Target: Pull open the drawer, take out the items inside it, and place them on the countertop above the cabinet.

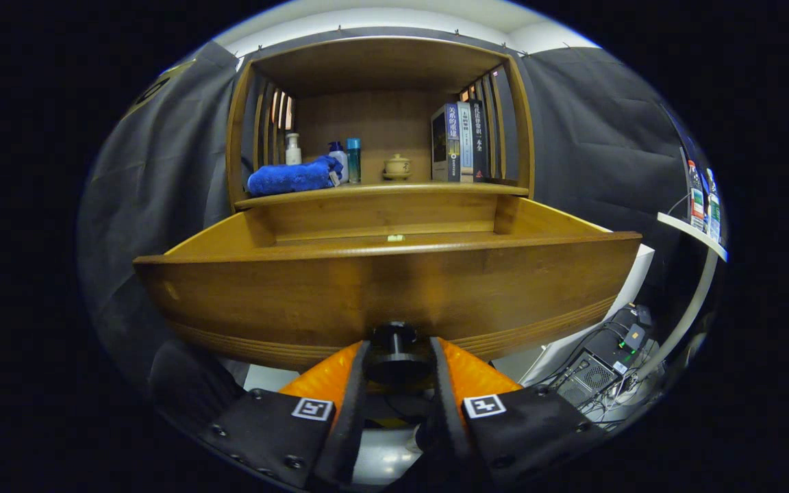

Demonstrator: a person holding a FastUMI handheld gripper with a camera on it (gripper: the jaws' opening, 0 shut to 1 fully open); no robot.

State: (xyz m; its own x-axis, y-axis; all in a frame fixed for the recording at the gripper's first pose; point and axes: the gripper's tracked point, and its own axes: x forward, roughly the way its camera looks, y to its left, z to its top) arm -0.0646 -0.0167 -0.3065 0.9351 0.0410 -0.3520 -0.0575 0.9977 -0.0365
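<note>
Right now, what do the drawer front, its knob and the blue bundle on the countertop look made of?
Brown drawer front: wood, smooth satin finish; grain lines and soft sheen show, though veneer is possible. Dark round knob: hard and glossy, metal or plastic, can't tell; the gripper has both jaws pressed on its sides. Blue rolled bundle on the wooden countertop: soft cloth, probably a towel, with matte, fuzzy folds.
</note>
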